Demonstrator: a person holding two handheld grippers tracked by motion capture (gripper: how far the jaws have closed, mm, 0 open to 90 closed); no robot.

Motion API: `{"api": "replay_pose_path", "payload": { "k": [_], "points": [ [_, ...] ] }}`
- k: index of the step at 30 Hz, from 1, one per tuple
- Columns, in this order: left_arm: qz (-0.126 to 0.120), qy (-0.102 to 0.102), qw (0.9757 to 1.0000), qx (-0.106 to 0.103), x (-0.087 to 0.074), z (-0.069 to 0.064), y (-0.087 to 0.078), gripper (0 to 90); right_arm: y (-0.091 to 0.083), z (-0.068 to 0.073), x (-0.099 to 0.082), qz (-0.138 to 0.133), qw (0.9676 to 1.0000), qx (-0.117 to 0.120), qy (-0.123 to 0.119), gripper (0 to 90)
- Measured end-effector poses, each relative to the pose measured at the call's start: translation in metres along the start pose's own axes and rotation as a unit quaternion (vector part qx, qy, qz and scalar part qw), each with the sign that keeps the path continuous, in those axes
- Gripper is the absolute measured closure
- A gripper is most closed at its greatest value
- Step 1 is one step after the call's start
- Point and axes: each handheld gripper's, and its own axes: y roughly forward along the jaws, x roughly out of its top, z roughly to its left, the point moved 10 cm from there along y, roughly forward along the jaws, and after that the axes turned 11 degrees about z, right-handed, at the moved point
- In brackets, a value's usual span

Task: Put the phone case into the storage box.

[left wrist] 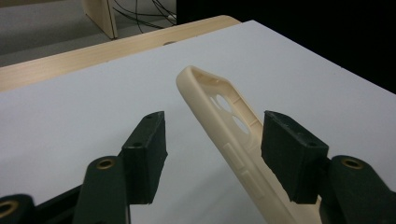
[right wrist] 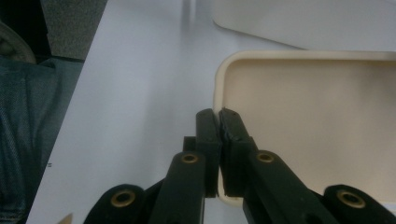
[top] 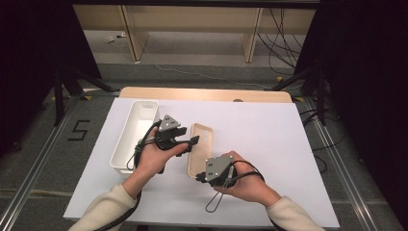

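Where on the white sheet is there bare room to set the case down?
Free: the wide right half of the white sheet, beyond the cream phone case, and the near strip by the sleeves. Crowded: the left, around the white rectangular bin and both grippers.

Phone case [top: 200,149] on table [top: 269,144], just right of bin [top: 135,134], btwn left gripper [top: 192,141] & right gripper [top: 198,177].

The phone case [top: 200,149] is cream and soft-looking, with round corners and a raised rim. It lies on the white table, hollow side up, just beside a long white bin [top: 135,132]. Its far end has round camera holes [left wrist: 227,112], and small button bumps run along one long side. That side looks tipped up. The near rim is pinched.
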Motion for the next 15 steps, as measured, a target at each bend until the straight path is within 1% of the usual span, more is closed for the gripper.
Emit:
{"api": "replay_pose_path", "payload": {
  "k": [2,4,5,6,7,8,9,10,12,13,14,15],
  "points": [
    [0.006,-0.004,1.0,0.0,-0.0008,0.0021,0.0015,42.2,0.0002,-0.0003,0.0003,-0.001,1.0,-0.001,0.0,88.3],
    [0.005,-0.009,0.9999,-0.005,-0.0003,0.0023,0.0035,43.3,0.0003,0.0002,0.0003,-0.001,1.0,0.001,0.0,88.4],
    [0.012,-0.007,0.9999,-0.005,-0.0016,0.0031,0.0033,43.8,0.0002,0.001,0.0005,-0.001,1.0,0.004,-0.001,88.4],
    [0.013,-0.017,0.9998,-0.005,-0.0016,0.0028,0.0046,44.2,0.0002,0.001,0.0006,-0.002,1.0,0.003,0.0,88.4],
    [0.013,-0.019,0.9997,-0.008,-0.0015,0.0028,0.0054,44.6,0.0003,0.0009,0.0007,-0.001,1.0,0.002,-0.001,88.4],
    [0.013,-0.02,0.9997,-0.008,-0.0015,0.0041,0.0063,45.2,0.0004,0.0007,0.0007,-0.001,1.0,0.0,-0.001,88.4],
    [0.017,-0.023,0.9996,-0.006,-0.0021,0.0049,0.0066,45.6,0.0004,0.0008,0.001,-0.002,1.0,0.001,-0.002,88.4],
    [0.022,-0.022,0.9995,-0.006,-0.0029,0.006,0.0066,46.1,0.0006,0.0007,0.0009,-0.001,1.0,0.0,-0.004,88.4],
    [0.023,-0.033,0.9992,-0.008,-0.0024,0.0063,0.0078,47.1,0.0005,0.0005,0.0009,0.0,1.0,-0.003,-0.004,88.4],
    [0.026,-0.028,0.9992,-0.01,-0.0032,0.007,0.0079,47.4,0.0003,0.0008,0.0012,0.0,1.0,-0.002,-0.005,88.4],
    [0.033,-0.029,0.999,-0.01,-0.0041,0.0072,0.0075,48.1,0.0002,0.0015,0.0012,0.0,1.0,-0.001,-0.004,88.4],
    [0.025,-0.041,0.9988,-0.01,-0.0025,0.0063,0.0089,48.6,0.0002,0.0018,0.0015,-0.001,1.0,0.001,-0.005,88.5]
  ]
}}
